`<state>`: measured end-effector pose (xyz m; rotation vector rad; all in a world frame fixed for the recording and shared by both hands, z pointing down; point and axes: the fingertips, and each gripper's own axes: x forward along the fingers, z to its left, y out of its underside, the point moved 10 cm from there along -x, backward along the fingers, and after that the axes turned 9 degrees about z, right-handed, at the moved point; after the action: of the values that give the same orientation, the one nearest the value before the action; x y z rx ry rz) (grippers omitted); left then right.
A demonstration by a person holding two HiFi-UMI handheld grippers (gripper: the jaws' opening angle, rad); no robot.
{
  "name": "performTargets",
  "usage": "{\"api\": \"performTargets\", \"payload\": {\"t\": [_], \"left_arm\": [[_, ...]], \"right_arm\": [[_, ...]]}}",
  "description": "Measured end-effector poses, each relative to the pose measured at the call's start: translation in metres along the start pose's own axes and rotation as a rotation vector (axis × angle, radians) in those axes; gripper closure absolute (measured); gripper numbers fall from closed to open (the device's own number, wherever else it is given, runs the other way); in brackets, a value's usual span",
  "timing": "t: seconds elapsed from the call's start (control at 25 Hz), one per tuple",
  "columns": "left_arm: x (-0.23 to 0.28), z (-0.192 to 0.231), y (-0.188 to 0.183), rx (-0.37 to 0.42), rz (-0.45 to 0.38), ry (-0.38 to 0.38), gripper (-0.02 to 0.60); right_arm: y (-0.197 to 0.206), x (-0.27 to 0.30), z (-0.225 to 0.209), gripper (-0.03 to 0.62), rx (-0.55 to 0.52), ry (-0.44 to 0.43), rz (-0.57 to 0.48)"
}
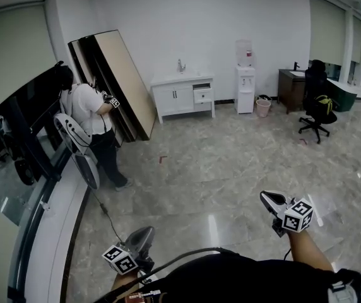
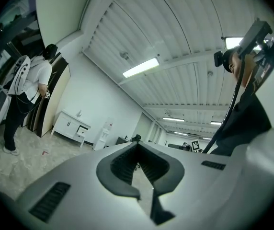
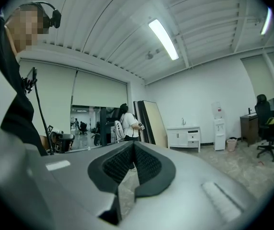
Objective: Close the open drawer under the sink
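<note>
Far wall: open drawer [image 1: 202,95] under sink [image 1: 183,76] | left hand-held gripper [image 1: 144,234], right hand-held gripper [image 1: 269,198]: well apart from it, jaws together, empty.

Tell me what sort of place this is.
Probably an office-like room: a white sink cabinet, a water dispenser beside it, and an office chair at a desk.

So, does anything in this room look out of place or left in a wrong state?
Yes. On the white sink cabinet at the far wall, the top drawer on its right side stands pulled out, while the doors beside it are shut. Large boards also lean against the wall left of it.
</note>
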<state>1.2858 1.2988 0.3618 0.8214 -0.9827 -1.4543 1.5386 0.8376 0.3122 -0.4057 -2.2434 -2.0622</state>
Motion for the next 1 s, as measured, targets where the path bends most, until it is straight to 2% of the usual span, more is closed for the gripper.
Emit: {"api": "performTargets", "payload": {"t": [0.12, 0.28, 0.52, 0.72, 0.88, 1.0], "left_arm": [[-0.008, 0.032, -0.019, 0.010, 0.020, 0.016, 0.581], [-0.017, 0.077, -0.024, 0.015, 0.021, 0.035, 0.581], [-0.027, 0.115, -0.027, 0.000, 0.025, -0.005, 0.581], [-0.018, 0.135, -0.027, -0.040, 0.021, -0.044, 0.581], [0.010, 0.145, -0.035, -0.004, 0.016, -0.062, 0.581], [0.046, 0.141, -0.051, 0.011, -0.002, -0.112, 0.581]], "right_arm": [[-0.014, 0.037, 0.018, 0.592, -0.018, -0.003, 0.001], [-0.013, 0.078, 0.028, 0.592, 0.000, 0.015, 0.019], [-0.023, 0.129, 0.028, 0.592, -0.015, -0.009, 0.049], [-0.034, 0.170, 0.006, 0.592, -0.015, -0.061, 0.059], [-0.039, 0.200, -0.027, 0.592, -0.018, -0.115, 0.048], [-0.044, 0.218, -0.073, 0.592, -0.025, -0.145, 0.046]]}}
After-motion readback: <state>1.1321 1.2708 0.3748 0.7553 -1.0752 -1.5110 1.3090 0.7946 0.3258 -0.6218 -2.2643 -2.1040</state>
